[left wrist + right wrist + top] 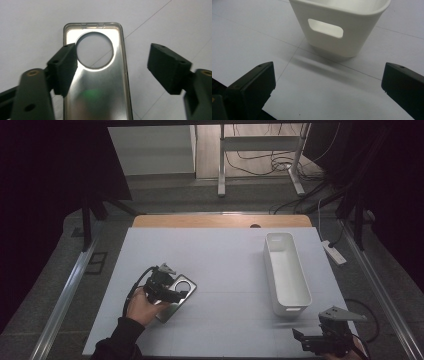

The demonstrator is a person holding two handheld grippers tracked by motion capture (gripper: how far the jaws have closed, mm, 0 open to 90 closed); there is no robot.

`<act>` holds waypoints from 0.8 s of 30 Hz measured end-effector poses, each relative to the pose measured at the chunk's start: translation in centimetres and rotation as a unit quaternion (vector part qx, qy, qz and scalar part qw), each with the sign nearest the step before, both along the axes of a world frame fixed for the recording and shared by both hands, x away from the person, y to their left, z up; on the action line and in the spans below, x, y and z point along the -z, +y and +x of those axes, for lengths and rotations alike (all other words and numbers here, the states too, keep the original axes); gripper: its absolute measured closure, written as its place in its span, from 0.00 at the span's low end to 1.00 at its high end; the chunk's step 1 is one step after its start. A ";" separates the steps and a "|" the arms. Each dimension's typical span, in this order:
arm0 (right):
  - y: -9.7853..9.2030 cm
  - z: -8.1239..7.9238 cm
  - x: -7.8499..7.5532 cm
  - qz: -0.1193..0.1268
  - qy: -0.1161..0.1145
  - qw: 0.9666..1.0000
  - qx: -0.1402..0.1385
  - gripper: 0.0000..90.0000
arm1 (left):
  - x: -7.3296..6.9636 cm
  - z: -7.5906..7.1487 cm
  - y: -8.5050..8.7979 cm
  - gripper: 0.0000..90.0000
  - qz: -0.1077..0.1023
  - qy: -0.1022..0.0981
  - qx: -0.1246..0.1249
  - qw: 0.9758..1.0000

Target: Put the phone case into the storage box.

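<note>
Left gripper view: my left gripper [112, 67] hangs spread over the phone case [96, 82]; closing off-centre, I'd likely skid it. Right gripper [328, 85] spread too.

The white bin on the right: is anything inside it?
The white bin looks empty in the high view; its near inner end is hidden by its own wall.

Table [225, 265]; phone case [176, 296], white bin [286, 272]
</note>
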State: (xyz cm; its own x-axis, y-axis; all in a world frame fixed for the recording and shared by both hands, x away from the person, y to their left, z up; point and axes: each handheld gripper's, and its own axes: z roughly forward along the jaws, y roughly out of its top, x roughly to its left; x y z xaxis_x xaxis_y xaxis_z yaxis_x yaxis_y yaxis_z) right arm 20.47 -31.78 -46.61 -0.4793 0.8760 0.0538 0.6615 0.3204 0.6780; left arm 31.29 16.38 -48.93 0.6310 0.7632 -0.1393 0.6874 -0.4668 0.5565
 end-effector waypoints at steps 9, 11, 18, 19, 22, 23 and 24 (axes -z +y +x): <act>0.0 -0.1 0.0 0.000 -0.005 1.000 -0.004 0.00 | -0.6 -0.9 2.1 0.08 -0.022 -0.005 -0.007 1.000; 0.0 -0.1 0.0 0.000 -0.005 1.000 -0.004 0.00 | -0.6 -1.1 2.7 0.05 -0.031 -0.004 -0.006 0.999; 0.0 -0.1 0.0 0.000 -0.004 1.000 -0.004 0.00 | -0.5 -1.7 4.0 0.00 -0.028 -0.024 -0.005 0.999; 0.0 -0.1 0.0 0.000 -0.003 1.000 -0.004 0.00 | -0.5 -1.7 4.2 0.00 -0.027 -0.024 -0.004 0.999; 0.1 -0.1 0.0 -0.001 -0.003 1.000 -0.004 0.00 | -0.4 -1.9 4.5 0.00 -0.025 -0.028 -0.006 0.999; 0.1 -0.1 0.0 -0.001 -0.003 1.000 -0.004 0.00 | -0.4 -2.0 4.7 0.00 -0.024 -0.030 -0.008 0.999; 0.1 -0.1 0.0 -0.001 -0.003 1.000 -0.004 0.00 | -0.3 -2.0 4.8 0.00 -0.024 -0.031 -0.007 0.999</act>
State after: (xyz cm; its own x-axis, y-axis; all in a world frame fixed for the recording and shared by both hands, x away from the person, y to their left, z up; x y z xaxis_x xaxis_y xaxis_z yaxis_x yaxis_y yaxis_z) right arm 20.36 -31.72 -46.58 -0.4866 0.8722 0.0499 0.6551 0.3265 0.6813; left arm 29.31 21.17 -48.58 0.6288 0.7655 -0.1364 0.6573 -0.4295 0.6193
